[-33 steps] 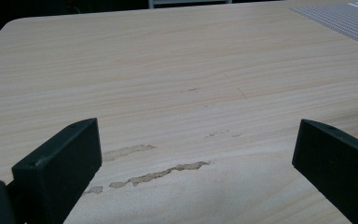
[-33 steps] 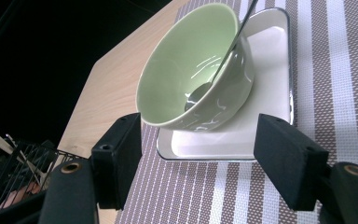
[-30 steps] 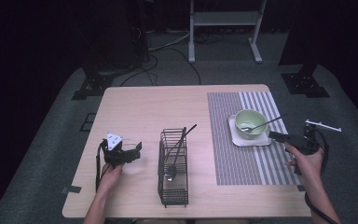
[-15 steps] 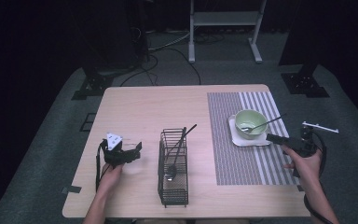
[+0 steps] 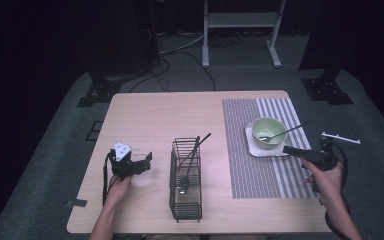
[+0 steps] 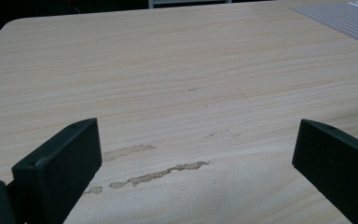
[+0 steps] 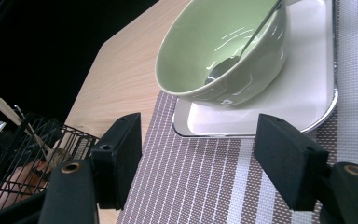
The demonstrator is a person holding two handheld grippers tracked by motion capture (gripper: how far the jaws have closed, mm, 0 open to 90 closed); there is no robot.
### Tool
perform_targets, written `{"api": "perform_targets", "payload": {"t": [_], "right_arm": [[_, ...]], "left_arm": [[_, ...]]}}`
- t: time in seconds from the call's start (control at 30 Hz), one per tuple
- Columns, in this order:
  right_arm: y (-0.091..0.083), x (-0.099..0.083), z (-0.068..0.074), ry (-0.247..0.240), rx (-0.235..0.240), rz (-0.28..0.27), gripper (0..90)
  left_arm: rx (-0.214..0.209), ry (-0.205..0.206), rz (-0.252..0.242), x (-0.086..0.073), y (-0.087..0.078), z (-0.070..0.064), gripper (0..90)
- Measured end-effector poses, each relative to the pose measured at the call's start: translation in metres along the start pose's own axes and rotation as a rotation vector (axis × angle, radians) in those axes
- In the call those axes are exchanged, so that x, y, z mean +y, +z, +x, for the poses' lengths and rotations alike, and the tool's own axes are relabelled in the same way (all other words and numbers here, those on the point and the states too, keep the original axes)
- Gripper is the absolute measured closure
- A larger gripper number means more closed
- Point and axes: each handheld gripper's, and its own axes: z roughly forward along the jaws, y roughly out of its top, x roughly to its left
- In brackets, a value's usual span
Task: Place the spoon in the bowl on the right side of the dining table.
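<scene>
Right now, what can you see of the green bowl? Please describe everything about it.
The bowl is pale green, round and glossy, like glazed ceramic. It stands upright on a white square plate, which lies on the striped mat at the table's right side. A spoon rests inside, its head on the bottom and its handle leaning over the rim. Otherwise the bowl looks empty. The right gripper is near it, jaws open, apart from it.

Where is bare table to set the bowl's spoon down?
Free: the wood behind the wire basket, between left hand-held gripper and striped mat. Crowded: around the green bowl on its white tray, by the right hand-held gripper.
</scene>
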Motion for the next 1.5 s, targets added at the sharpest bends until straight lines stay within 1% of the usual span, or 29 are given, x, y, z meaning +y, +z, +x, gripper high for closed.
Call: {"api": "perform_targets", "payload": {"t": [0.23, 0.57, 0.6, 0.83, 1.2, 1.5], "right_arm": [[0.002, -0.004, 0.003, -0.011, 0.005, 0.009, 30.9], [0.003, -0.009, 0.005, -0.010, 0.014, 0.020, 30.9], [0.003, -0.010, 0.005, -0.017, 0.011, 0.021, 30.9], [0.003, -0.012, 0.007, -0.024, 0.015, 0.026, 30.9], [0.005, -0.018, 0.010, -0.033, 0.023, 0.043, 30.9], [0.006, -0.026, 0.015, -0.043, 0.034, 0.056, 30.9]], "left_arm": [[0.000, 0.001, -0.001, 0.000, 0.000, 0.000, 0.3], [0.000, 0.000, 0.000, 0.000, 0.000, 0.000, 0.3], [0.001, 0.000, 0.001, 0.000, 0.000, 0.000, 0.3], [0.001, 0.001, 0.001, 0.000, 0.000, 0.000, 0.3], [0.000, 0.001, 0.001, 0.000, 0.000, 0.000, 0.3], [0.000, 0.002, 0.001, 0.000, 0.000, 0.000, 0.4]]}}
